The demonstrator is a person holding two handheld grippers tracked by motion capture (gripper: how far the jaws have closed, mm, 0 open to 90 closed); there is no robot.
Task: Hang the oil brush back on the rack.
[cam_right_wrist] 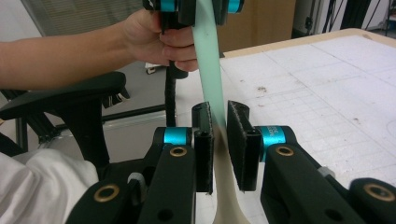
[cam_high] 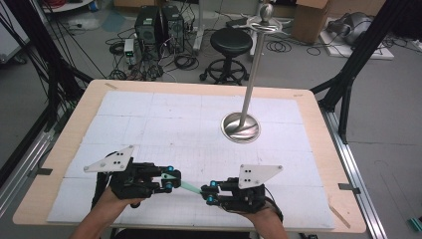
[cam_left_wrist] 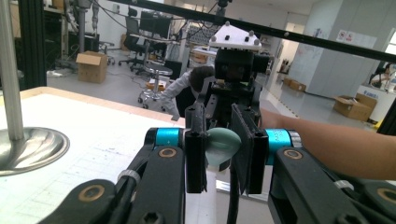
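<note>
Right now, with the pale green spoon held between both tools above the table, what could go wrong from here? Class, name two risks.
1. The left tool and the right tool each grip one end of the green spoon; pulling apart or twisting could bend or snap it, or tear it from one grip.
2. The right tool's jaws pinch only the thin handle; if the left lets go, the spoon may swing down and drop onto the table.

Pale green spoon (cam_high: 189,186) (slim, plastic-looking) spans level between both grippers; off the table
</note>
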